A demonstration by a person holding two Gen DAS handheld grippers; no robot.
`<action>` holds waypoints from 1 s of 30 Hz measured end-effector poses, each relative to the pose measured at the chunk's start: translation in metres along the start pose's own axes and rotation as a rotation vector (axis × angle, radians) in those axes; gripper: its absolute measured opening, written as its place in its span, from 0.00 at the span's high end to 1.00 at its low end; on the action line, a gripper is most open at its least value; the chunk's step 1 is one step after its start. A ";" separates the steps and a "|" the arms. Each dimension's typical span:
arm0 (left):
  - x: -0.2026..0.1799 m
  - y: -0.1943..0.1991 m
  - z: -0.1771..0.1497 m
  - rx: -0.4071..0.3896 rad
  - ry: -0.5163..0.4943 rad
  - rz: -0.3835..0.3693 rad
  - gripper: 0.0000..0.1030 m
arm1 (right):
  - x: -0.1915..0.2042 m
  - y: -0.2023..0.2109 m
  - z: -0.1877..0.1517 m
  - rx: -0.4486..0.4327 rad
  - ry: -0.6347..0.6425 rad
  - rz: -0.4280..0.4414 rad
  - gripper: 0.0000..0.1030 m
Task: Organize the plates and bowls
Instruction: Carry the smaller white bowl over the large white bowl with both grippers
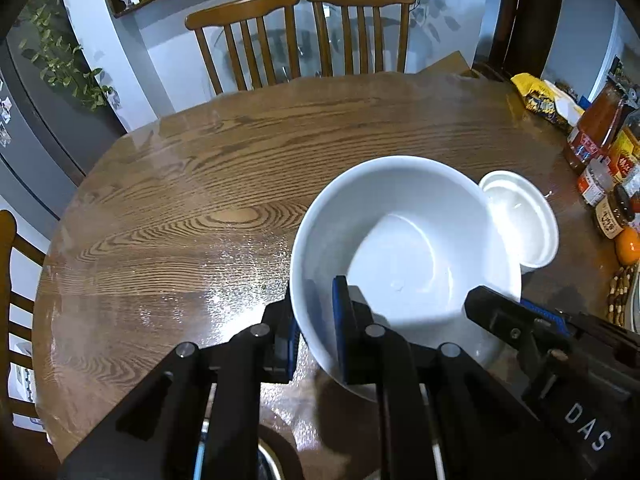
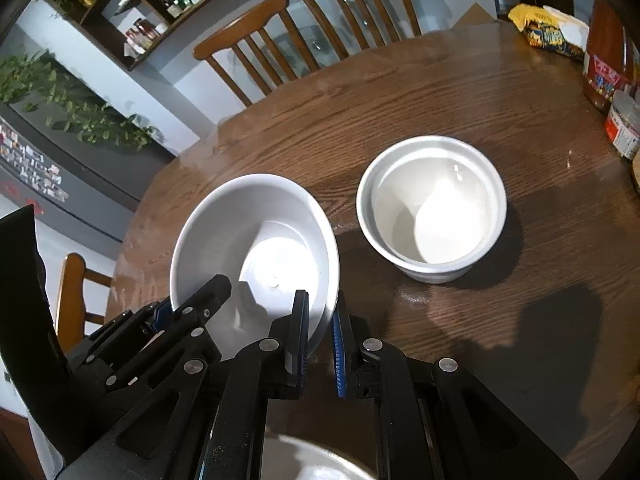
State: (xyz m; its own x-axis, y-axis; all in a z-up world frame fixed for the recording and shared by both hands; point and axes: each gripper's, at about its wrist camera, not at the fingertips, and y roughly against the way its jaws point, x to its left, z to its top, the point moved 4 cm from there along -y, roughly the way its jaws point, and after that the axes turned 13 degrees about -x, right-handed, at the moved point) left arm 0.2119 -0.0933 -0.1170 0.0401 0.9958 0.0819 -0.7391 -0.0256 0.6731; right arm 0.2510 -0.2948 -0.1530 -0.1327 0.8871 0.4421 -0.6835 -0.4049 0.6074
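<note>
Tabletop [image 1: 160,208]: bowl [image 1: 400,240] (rim) between both grippers

Left wrist view: close, looking steeply down past its jaws across the bench [image 1: 180,184], big bowl [image 1: 404,248] right at the jaws, chairs [image 1: 248,40] beyond. Right wrist view: same steep close angle, from the bowl's other side. Shared: big bowl [image 2: 256,248], small bowl [image 2: 432,208], chairs, jars [image 2: 604,68] right of the jaws.

left gripper [image 1: 316,330] clamping white bowl [image 1: 404,248] rim, right gripper [image 1: 500,312] opposite, wooden table [image 1: 180,208]
</note>
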 end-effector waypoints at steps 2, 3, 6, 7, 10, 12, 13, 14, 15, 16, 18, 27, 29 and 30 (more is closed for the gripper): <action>-0.001 0.009 0.000 -0.012 0.000 -0.003 0.87 | 0.001 0.008 0.000 -0.014 0.011 0.004 0.88; -0.001 0.014 0.001 -0.018 -0.002 -0.004 0.87 | 0.003 0.013 -0.001 -0.023 0.016 0.006 0.88; -0.002 0.028 0.001 -0.041 -0.008 -0.011 0.87 | 0.005 0.027 -0.005 -0.049 0.022 0.010 0.88; -0.003 0.032 0.000 -0.048 -0.012 -0.012 0.87 | 0.005 0.031 -0.006 -0.057 0.019 0.011 0.88; -0.004 0.046 -0.003 -0.068 -0.015 -0.016 0.87 | 0.007 0.043 -0.011 -0.070 0.018 0.018 0.88; -0.005 0.055 -0.006 -0.075 -0.011 -0.021 0.87 | 0.009 0.051 -0.015 -0.078 0.021 0.020 0.88; -0.005 0.059 -0.007 -0.080 -0.012 -0.023 0.87 | 0.009 0.055 -0.017 -0.084 0.024 0.020 0.88; -0.005 0.063 -0.008 -0.085 -0.014 -0.022 0.87 | 0.010 0.058 -0.019 -0.088 0.026 0.021 0.88; -0.006 0.067 -0.009 -0.090 -0.016 -0.022 0.87 | 0.011 0.062 -0.021 -0.092 0.029 0.022 0.88; -0.007 0.071 -0.011 -0.095 -0.018 -0.023 0.87 | 0.011 0.066 -0.023 -0.095 0.031 0.022 0.88; -0.007 0.079 -0.014 -0.103 -0.019 -0.025 0.87 | 0.013 0.072 -0.026 -0.100 0.030 0.024 0.88; -0.008 0.108 -0.026 -0.131 -0.022 -0.032 0.87 | 0.019 0.099 -0.040 -0.125 0.040 0.029 0.88; -0.008 0.113 -0.028 -0.134 -0.022 -0.034 0.87 | 0.020 0.105 -0.044 -0.130 0.046 0.027 0.88; -0.009 0.115 -0.029 -0.135 -0.023 -0.034 0.87 | 0.021 0.107 -0.046 -0.132 0.048 0.026 0.88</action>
State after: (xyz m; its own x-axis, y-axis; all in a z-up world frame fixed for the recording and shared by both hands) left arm 0.1071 -0.1026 -0.0614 0.0813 0.9936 0.0784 -0.8208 0.0222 0.5708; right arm 0.1421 -0.3094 -0.1085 -0.1843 0.8875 0.4224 -0.7672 -0.3985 0.5026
